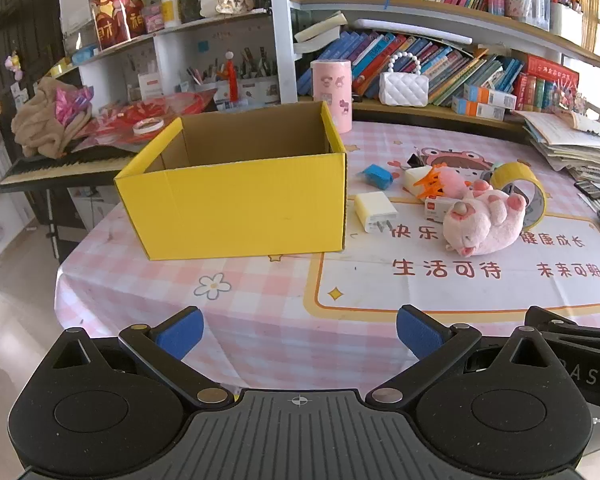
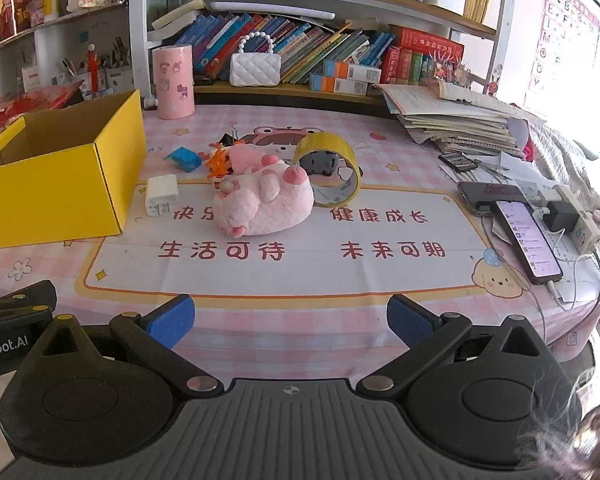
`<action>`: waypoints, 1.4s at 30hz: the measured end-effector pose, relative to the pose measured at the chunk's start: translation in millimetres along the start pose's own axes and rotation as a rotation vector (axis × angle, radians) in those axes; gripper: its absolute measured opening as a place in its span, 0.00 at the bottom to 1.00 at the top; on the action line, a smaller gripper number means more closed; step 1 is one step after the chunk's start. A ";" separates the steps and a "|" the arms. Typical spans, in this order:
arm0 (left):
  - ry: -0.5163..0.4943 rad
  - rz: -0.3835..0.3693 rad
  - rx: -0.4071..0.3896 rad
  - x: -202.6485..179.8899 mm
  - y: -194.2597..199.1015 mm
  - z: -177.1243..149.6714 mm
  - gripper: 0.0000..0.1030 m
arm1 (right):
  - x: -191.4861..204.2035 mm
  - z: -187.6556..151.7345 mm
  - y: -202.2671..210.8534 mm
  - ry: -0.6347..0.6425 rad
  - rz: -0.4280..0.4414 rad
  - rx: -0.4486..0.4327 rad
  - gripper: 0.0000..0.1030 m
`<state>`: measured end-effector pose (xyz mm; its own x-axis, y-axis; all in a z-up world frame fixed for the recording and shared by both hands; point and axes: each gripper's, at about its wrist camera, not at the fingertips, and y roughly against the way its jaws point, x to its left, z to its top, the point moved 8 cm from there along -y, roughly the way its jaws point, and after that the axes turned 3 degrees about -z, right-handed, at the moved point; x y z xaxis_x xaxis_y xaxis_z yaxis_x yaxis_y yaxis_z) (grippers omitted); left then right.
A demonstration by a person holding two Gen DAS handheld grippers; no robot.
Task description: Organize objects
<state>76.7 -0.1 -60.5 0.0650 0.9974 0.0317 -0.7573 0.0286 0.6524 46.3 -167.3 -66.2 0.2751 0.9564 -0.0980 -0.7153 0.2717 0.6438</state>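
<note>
**tidy_desk:** Over the near edge of the table (image 1: 260, 320), both grippers hang low and level, pointing at the clutter. Left gripper (image 1: 299, 334) has its blue pads spread wide with nothing between them, same deal with the right gripper (image 2: 290, 322): fully apart, gripping nothing. Neither touches anything.

**boxfan:** What's actually on there?

**tidy_desk:** One yellow cardboard box (image 1: 236, 208), open top, brown inside, looks empty from what I can see. It sits on the left part of the pink checked plastic tablecloth. Just right of it is one white charger (image 1: 374, 211), boxy, prongs facing the camera. Then one fuzzy pink plush pig (image 2: 262, 204) lying on its back, feet up. One roll of yellow tape (image 2: 332, 168) stands on edge right behind the pig, touching or nearly. One small blue block (image 2: 184, 159), one orange spiky clip (image 2: 217, 164), and a second pink fluffy thing behind the pig that I can't make out.

**boxfan:** Anything else?

**tidy_desk:** One pink cylinder tin (image 2: 173, 82) behind the box, and two phones (image 2: 516, 224) at the right edge.
</note>
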 end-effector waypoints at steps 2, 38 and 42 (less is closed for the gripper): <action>0.001 0.000 0.003 -1.0 -0.6 0.4 1.00 | -0.9 -0.4 -0.7 0.000 0.002 0.003 1.00; 0.017 -0.098 -0.106 -93.8 -51.8 60.0 1.00 | -64.6 73.1 -87.5 -0.012 0.101 -0.011 0.90; -0.008 -0.108 -0.107 -111.2 -61.8 70.5 1.00 | -81.3 88.4 -101.9 -0.059 0.104 -0.036 0.90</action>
<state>162.0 -117.4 -50.9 0.1544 0.9876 -0.0281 -0.8109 0.1429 0.5675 153.6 -282.3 -56.8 0.2347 0.9720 0.0131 -0.7640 0.1761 0.6207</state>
